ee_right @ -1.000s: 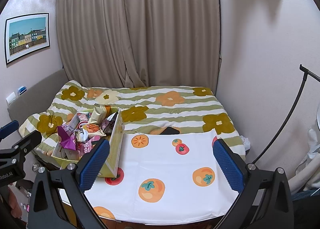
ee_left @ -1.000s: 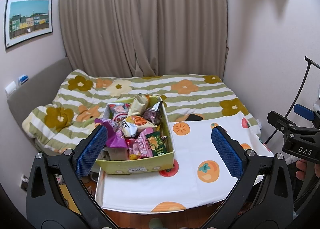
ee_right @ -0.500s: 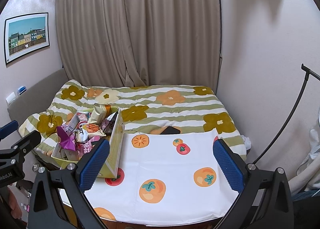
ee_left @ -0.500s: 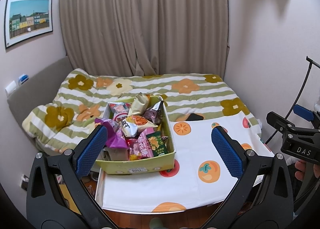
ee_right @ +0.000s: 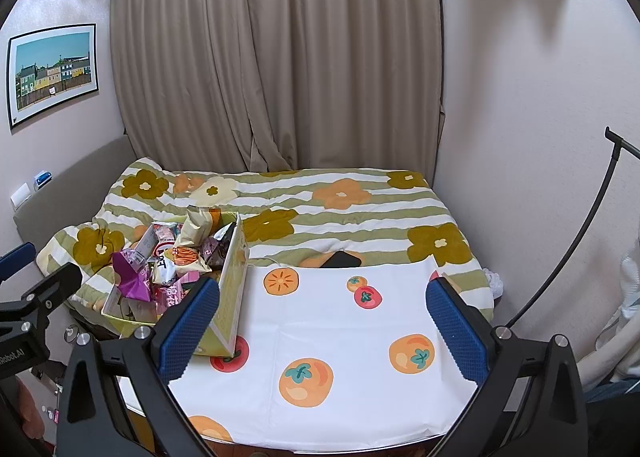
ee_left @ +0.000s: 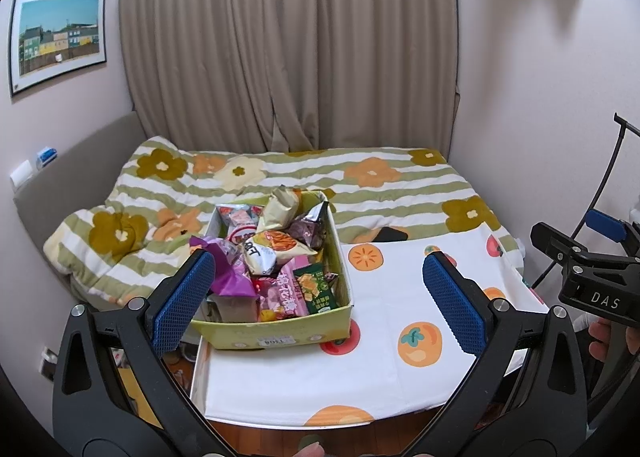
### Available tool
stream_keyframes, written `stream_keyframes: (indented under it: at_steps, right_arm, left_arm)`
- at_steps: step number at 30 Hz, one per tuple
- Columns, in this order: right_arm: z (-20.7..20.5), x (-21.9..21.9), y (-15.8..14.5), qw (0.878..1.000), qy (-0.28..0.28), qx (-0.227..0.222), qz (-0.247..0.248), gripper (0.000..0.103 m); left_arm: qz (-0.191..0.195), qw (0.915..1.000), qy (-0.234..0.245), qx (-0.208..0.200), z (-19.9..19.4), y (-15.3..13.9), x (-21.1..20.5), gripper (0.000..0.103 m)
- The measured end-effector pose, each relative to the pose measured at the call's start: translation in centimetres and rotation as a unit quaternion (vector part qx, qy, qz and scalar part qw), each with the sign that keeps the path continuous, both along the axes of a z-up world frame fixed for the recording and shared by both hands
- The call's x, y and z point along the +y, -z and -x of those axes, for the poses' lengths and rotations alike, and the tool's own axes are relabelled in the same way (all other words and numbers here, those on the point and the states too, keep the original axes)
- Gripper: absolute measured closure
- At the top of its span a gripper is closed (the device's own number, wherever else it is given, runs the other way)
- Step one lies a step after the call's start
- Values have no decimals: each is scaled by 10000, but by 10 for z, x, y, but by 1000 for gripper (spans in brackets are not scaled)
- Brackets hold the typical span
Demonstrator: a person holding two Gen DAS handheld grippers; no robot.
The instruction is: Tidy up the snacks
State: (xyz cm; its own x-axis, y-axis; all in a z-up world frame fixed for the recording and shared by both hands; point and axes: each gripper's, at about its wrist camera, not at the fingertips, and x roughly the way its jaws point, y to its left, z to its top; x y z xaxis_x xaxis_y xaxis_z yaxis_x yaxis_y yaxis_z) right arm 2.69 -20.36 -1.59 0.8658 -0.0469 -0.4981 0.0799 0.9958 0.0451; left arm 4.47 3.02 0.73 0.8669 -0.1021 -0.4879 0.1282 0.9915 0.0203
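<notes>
A yellow-green box (ee_left: 280,333) full of snack packets stands at the left of a table with a white fruit-print cloth (ee_left: 384,321). Among the packets are a purple one (ee_left: 228,281), a pink one (ee_left: 286,297), a green one (ee_left: 316,289) and a beige one (ee_left: 280,209). The box also shows in the right wrist view (ee_right: 232,289). My left gripper (ee_left: 320,297) is open and empty, held back in front of the box. My right gripper (ee_right: 324,325) is open and empty, over the cloth to the right of the box.
A bed with a striped flower quilt (ee_left: 360,185) lies behind the table. A black phone (ee_right: 340,259) rests on the quilt at the table's far edge. Curtains (ee_left: 288,57) hang behind, a wall on the right. A black lamp stand (ee_right: 580,237) leans at right.
Both grippers have barely shifted; the view has crept very slightly. Nothing was picked up or let go.
</notes>
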Motion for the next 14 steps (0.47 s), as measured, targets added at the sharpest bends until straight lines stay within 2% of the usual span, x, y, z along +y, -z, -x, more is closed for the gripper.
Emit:
stream_keyframes:
  at_steps: [14]
  right_arm:
    - [-2, 4, 2, 10000, -22, 45, 24, 0]
  left_arm:
    - [103, 9998, -47, 146, -12, 8, 10, 0]
